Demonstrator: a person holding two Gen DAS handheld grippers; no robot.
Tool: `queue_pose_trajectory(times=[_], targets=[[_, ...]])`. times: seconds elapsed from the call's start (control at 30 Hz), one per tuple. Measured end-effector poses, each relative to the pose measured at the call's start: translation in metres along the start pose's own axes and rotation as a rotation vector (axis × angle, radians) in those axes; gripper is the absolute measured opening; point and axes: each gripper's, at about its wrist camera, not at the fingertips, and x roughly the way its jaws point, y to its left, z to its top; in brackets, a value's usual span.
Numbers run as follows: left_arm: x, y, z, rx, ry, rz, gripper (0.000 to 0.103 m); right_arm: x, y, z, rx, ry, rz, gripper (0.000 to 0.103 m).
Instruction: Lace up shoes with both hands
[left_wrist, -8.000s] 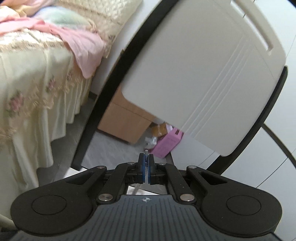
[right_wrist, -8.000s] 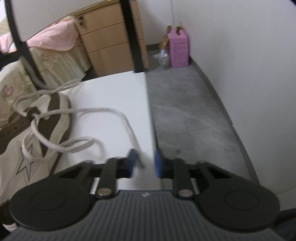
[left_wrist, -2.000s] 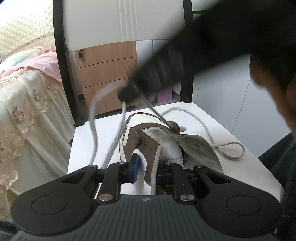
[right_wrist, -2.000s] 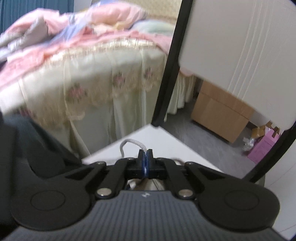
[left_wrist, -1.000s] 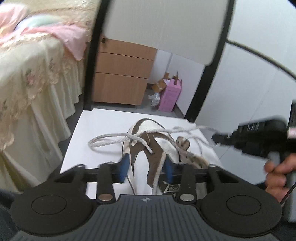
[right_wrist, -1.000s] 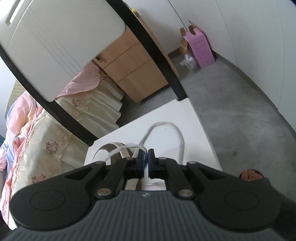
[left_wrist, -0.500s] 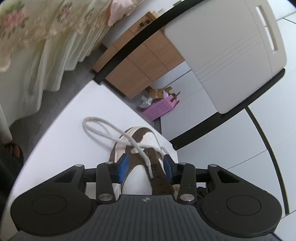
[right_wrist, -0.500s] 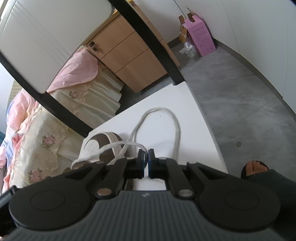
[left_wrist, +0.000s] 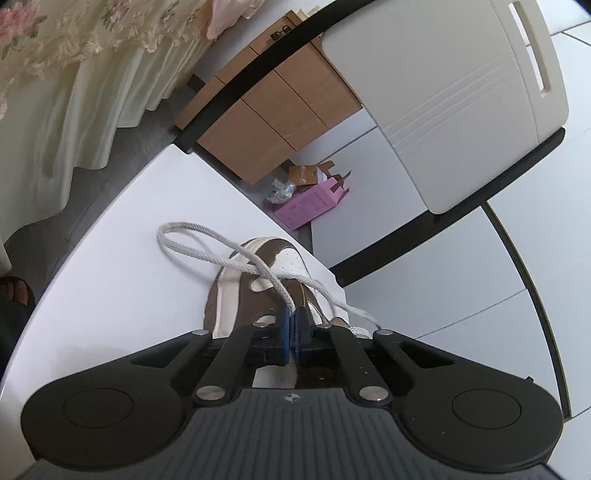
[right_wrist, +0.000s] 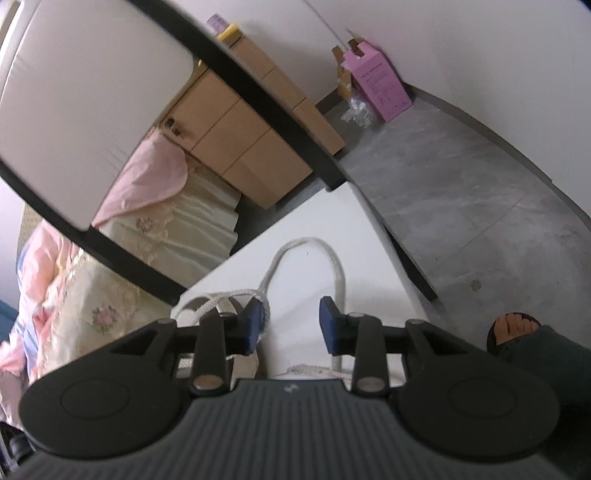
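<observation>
1. Left wrist view is showing the left gripper (left_wrist: 292, 325) with its blue jaws pressed together, pinching a strand of the white shoelace (left_wrist: 236, 254) right at the tips.
2. From that pinch the shoelace is running up and away in a long loop that is lying on the white table (left_wrist: 122, 236), then coming back across the shoe.
3. A brown and cream sneaker (left_wrist: 258, 280) is sitting on the table just beyond the left gripper, toe pointing away toward the far edge, with a second strand of lace trailing off to the right across its upper.
4. Right wrist view is showing the right gripper (right_wrist: 291, 325) with its jaws opening, a clear gap between the blue pads and bare table showing through it.
5. One arc of the shoelace (right_wrist: 325, 254) is looping on the table ahead of the right gripper; it is passing close by both pads, but neither pad is pressing on it.
6. Behind the table a chair backrest (left_wrist: 443, 92) is standing, with a wooden drawer unit (left_wrist: 266, 110) and a pink box (left_wrist: 310, 205) on the grey floor beyond.
7. A person's bare toes in a dark sandal (right_wrist: 513, 328) are showing at the right edge of the right wrist view.
</observation>
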Motion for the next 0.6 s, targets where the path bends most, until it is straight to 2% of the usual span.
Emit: queue_pose_trajectory(times=[0.13,0.33,0.47,0.6], targets=[[-0.010,-0.005,0.000,0.017,-0.027,-0.031,0.003,-0.011,-0.001,0.000,0.038,-0.046,0.016,0.041],[-0.026,-0.017,0.000,0.037,-0.072,-0.147,0.003,-0.034,0.001,0.001,0.054,-0.102,-0.018,0.049],[-0.031,-0.024,-0.001,0.060,-0.076,-0.194,0.003,-0.047,-0.005,0.001,0.107,-0.138,-0.022,0.054],[-0.033,-0.029,-0.002,0.070,-0.075,-0.213,0.003,-0.070,0.000,-0.001,0.104,-0.216,0.024,0.055]])
